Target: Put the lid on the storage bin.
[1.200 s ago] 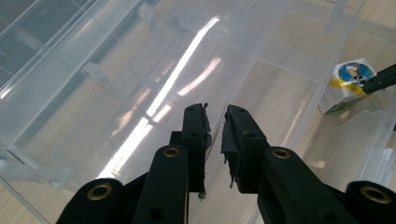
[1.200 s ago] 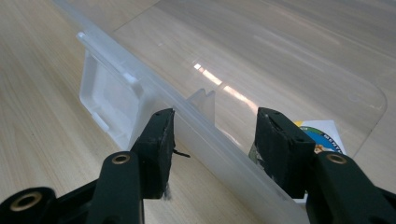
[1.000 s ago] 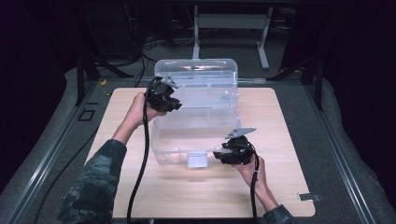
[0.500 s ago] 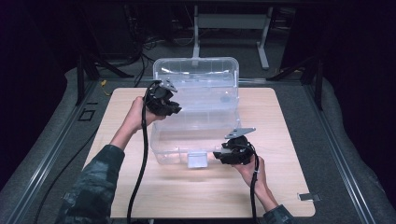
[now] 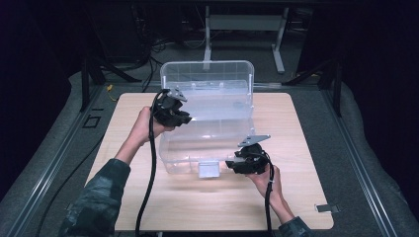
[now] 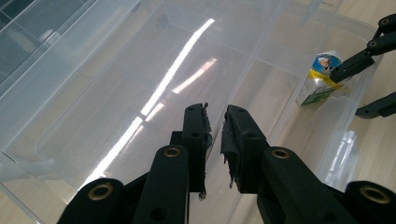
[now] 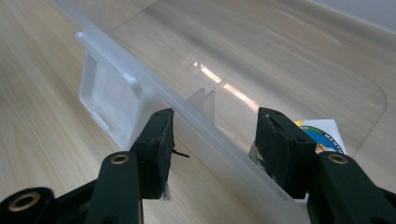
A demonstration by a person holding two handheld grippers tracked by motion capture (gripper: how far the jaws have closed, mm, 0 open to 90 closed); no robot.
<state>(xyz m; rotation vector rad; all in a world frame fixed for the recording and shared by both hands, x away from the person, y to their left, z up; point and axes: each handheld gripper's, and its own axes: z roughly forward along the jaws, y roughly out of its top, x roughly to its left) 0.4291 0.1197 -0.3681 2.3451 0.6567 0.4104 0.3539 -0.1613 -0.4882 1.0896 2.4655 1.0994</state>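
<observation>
A clear plastic bin (image 5: 207, 74) stands open-topped on the wooden table (image 5: 301, 197). My left gripper (image 5: 187, 118) is at the bin's left wall. Its jaws are pinched together with a thin gap, and the wall's edge runs into that gap (image 6: 215, 112). My right gripper (image 5: 230, 163) is open at the near rim (image 7: 205, 135), just right of the white handle latch (image 7: 105, 100). One jaw is outside the rim and one inside. A small printed carton (image 6: 322, 77) lies inside the bin by the right gripper's inner jaw (image 7: 322, 135).
A small metal clip (image 5: 326, 208) lies near the table's front right corner. Bare wood surrounds the bin on all sides. Behind the table stand a white frame (image 5: 276, 44) and cables on a dark floor.
My left gripper has slid a little toward the near side along the bin's left wall. The right gripper and the bin have stayed put.
</observation>
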